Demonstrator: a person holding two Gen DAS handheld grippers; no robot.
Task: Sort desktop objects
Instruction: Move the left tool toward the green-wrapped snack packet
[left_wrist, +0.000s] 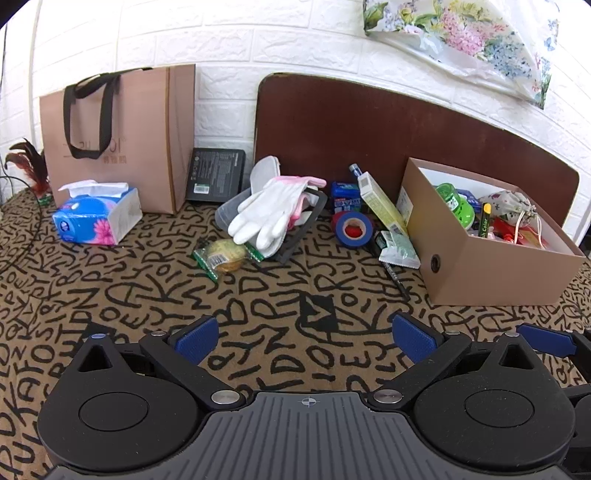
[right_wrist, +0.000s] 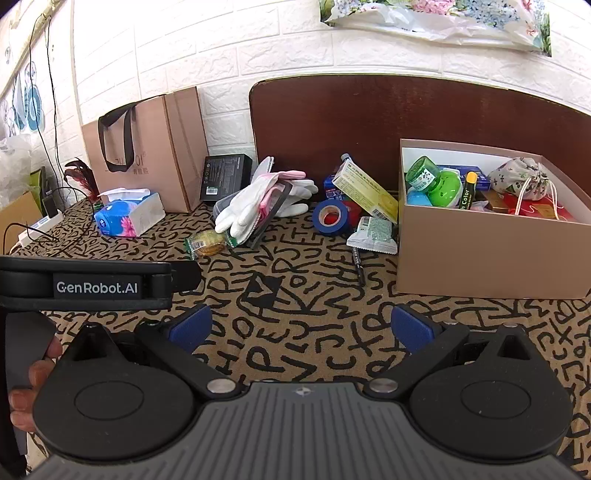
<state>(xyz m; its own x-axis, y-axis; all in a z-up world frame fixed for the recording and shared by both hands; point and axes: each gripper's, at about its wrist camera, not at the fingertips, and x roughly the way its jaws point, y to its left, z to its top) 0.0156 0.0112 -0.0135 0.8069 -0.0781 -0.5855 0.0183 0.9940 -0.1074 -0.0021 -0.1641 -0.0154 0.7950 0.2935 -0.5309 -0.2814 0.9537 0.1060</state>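
Left gripper (left_wrist: 304, 338) and right gripper (right_wrist: 301, 328): both released, ribbed blue pads spread wide, nothing between them, hovering over bare cloth. Tablecloth (left_wrist: 147, 295): tan fabric, flat, printed all over with black hand-drawn letters. Clutter sits at 12 o'clock from both grippers: soft white gloves (left_wrist: 266, 212) with pink cuffs draped over a clear plastic tub with a dark frame; a round yellowish snack (left_wrist: 225, 254) in a crinkled green-edged wrapper just in front of them; glossy blue tape roll (left_wrist: 351, 229) with a red core; a yellow-green carton (left_wrist: 380, 203) tilted against the box; a pale foil sachet (left_wrist: 399, 249) and a thin dark pen (left_wrist: 397, 277) on the cloth. Brown cardboard box (left_wrist: 498, 273) at 2 o'clock, open-topped, holding green plastic containers, a floral drawstring pouch (left_wrist: 511, 205) and red items, partly hidden by the box wall. At 10 o'clock: tissue pack (left_wrist: 98, 216), kraft paper bag (left_wrist: 122, 147) with black handles, black carton (left_wrist: 216, 179). Behind: white embossed brick wall, dark brown board (left_wrist: 369, 133) leaning on it, floral sheet cut off at the top. In the right wrist view the left gripper's body crosses at 9 o'clock, with fingers (right_wrist: 40, 373) of a hand partly visible.
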